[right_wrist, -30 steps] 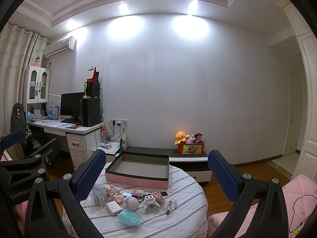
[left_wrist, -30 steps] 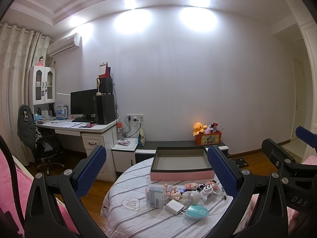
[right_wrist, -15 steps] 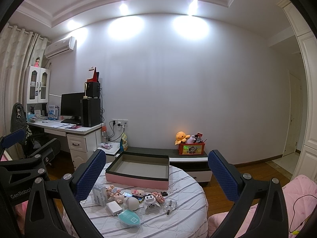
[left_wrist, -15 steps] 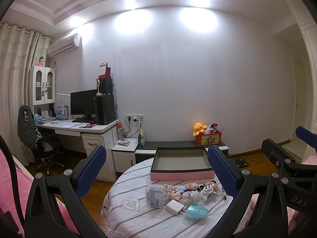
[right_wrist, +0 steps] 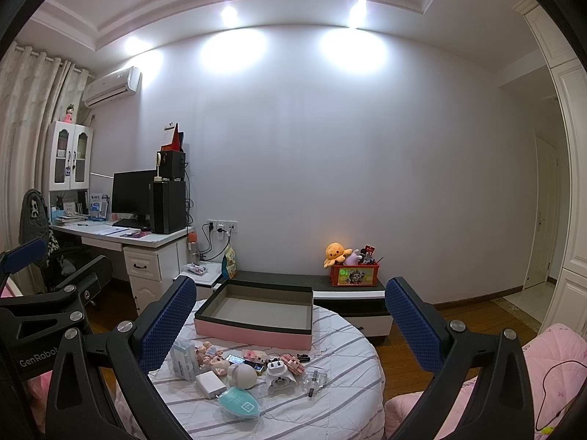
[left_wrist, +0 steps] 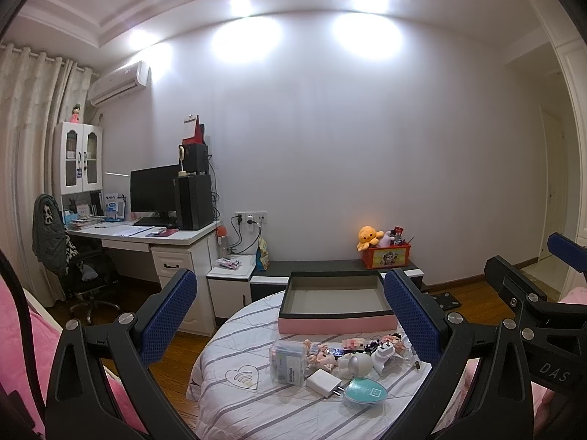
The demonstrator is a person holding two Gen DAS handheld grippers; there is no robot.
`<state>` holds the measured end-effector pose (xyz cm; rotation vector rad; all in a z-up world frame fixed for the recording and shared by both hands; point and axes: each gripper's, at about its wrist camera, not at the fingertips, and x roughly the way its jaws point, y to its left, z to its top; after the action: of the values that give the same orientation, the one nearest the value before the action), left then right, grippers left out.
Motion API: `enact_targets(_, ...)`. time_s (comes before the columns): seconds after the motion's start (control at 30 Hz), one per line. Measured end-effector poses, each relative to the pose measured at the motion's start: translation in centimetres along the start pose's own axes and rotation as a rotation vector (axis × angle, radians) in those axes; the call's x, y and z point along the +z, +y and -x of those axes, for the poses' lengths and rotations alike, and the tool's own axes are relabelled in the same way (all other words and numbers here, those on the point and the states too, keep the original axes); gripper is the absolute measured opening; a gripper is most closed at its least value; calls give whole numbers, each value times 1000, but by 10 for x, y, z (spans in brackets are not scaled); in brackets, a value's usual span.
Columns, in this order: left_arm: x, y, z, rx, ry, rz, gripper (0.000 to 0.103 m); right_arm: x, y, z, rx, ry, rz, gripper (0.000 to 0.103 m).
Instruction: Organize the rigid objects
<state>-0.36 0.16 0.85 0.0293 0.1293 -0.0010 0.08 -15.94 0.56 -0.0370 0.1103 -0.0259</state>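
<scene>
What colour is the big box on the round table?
The box is pink outside with a dark rim, seen best in the right wrist view.

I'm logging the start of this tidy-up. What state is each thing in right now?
Left gripper: open, holding nothing.
Right gripper: open, holding nothing.
Pink box: open-topped, empty.
White charger: lying flat on the table.
Teal oval case: lying flat at the table's near edge.
</scene>
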Motion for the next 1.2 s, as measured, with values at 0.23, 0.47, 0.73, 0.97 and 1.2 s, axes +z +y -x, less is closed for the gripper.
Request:
enact_targets(0.23, -7, -3, -12, -11, 4, -9, 103, -4, -1, -7, -1, 11, -1, 103)
enact_targets(0.47, -49, -4, -63, -59, 120, -6, 103, -31, -1, -41, 20, 71, 15, 103)
enact_targets(0.73, -118, 1, -125, -37, 320, -30, 103, -101, 1, -99, 58, 223, 42, 103)
enact_targets(0.97, -171, 15, -158, -11, 497, -6, 103, -163, 17, -150, 157, 434, 59, 103)
enact_targets(1.2, -193, 35, -167, 1, 577, 35, 103, -188, 37, -179, 235, 523, 78, 103)
